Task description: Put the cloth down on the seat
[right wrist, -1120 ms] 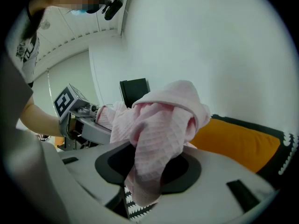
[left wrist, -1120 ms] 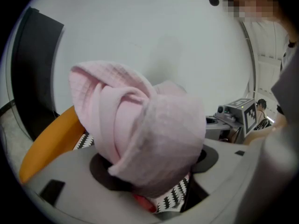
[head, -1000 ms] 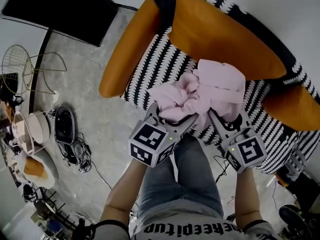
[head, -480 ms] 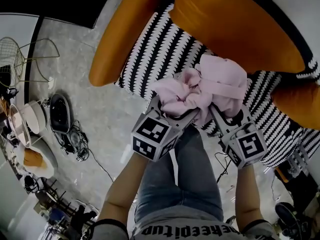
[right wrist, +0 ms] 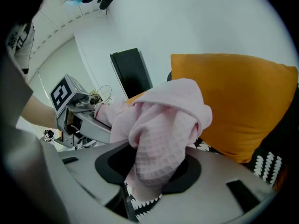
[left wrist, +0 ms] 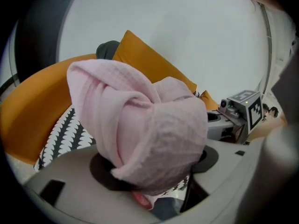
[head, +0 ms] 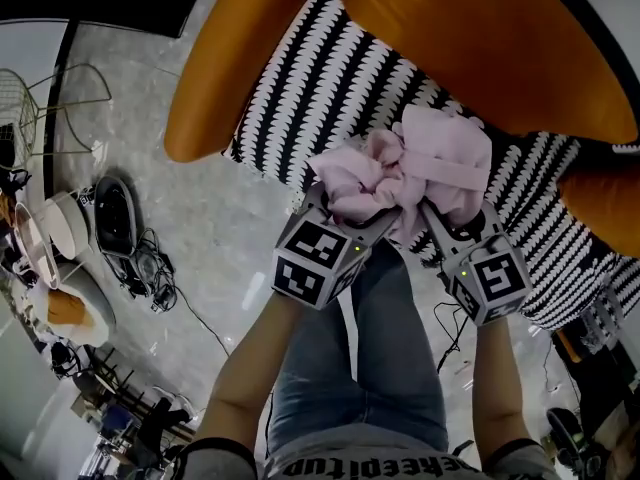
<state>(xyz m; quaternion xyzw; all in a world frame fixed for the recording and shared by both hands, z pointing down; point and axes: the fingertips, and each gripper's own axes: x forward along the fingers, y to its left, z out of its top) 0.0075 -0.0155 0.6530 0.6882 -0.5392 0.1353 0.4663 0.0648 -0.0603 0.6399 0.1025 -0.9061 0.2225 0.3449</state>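
A bunched pink cloth (head: 410, 168) hangs between my two grippers, over the front edge of the black-and-white patterned seat (head: 330, 88). My left gripper (head: 345, 218) is shut on the cloth's left side, and my right gripper (head: 450, 220) is shut on its right side. In the left gripper view the cloth (left wrist: 140, 125) bulges out of the jaws of the left gripper (left wrist: 154, 171) and hides their tips. In the right gripper view a waffle-weave fold (right wrist: 161, 139) fills the right gripper (right wrist: 149, 167). Whether the cloth touches the seat I cannot tell.
Orange armrests (head: 230, 58) and an orange back cushion (head: 500, 38) surround the seat. The person's jeans-clad legs (head: 370, 368) stand at its front. On the marble floor to the left lie a black round device with cables (head: 118, 218), bowls (head: 55, 238) and a wire frame (head: 40, 118).
Both grippers have sunk toward the seat with the cloth still between them. The armchair now looks larger and closer in the head view.
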